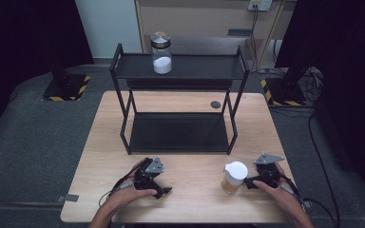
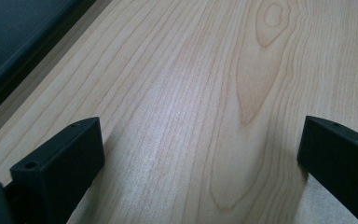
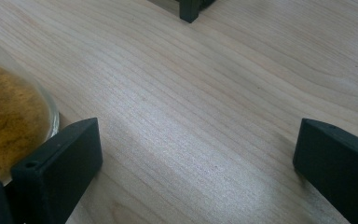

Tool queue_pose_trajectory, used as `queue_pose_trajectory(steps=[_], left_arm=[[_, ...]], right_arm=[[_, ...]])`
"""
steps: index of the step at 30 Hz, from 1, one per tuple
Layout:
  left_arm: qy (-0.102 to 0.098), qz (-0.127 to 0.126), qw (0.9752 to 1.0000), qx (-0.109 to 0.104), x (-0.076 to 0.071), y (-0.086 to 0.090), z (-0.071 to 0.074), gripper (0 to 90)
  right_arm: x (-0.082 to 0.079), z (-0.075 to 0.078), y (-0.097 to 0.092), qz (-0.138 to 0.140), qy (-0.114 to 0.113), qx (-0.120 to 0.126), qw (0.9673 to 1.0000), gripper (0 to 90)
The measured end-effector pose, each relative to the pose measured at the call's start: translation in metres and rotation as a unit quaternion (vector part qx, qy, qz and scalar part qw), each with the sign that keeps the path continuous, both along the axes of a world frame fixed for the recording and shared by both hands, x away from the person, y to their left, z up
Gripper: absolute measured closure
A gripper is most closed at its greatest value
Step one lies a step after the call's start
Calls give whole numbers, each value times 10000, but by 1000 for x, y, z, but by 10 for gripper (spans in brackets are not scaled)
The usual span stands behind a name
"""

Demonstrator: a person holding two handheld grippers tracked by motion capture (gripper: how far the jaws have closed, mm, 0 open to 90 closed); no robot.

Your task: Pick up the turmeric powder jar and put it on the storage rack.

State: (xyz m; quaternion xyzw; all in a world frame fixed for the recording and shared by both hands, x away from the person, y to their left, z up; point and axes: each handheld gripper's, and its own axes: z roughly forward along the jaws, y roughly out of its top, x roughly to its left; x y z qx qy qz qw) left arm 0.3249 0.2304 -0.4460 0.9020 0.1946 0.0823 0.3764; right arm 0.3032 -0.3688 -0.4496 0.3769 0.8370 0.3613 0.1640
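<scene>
Jar (image 1: 234, 176) of brown powder with a white lid stood near the front right of the counter (image 1: 190, 164), just beside our right gripper (image 1: 250, 182). In the right gripper view its glass wall (image 3: 14, 121) curved past the outside of one jaw, so it sat beside the jaws, not between them. Those jaws were spread wide over bare wood, gripping nothing; we judged we held them that way to be ready to take the jar. Our left gripper (image 1: 164, 191) rested on the counter well apart from it, at the front left, its jaws likewise spread and empty over the wood grain, probably waiting its turn.

Behind stood a black two-tier rack (image 1: 179, 90), with a second jar (image 1: 161, 52) of white powder and a metal lid on its upper shelf. We guessed the brown jar belonged there too. The counter was pale wood on a grey carpeted floor (image 1: 28, 142), with dark curtains at both sides and cables (image 1: 321, 156) trailing at the right.
</scene>
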Motion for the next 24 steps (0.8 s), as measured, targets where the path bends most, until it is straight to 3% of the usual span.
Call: queue_pose_trajectory(steps=[11, 24], left_arm=[[-1, 2, 10000, -3, 0, 0, 0, 0], [-3, 2, 10000, -2, 0, 0, 0, 0]], right_arm=[[-1, 1, -7, 15, 73, 125, 9999, 35], [-22, 16, -12, 260, 76, -75, 9996, 53]])
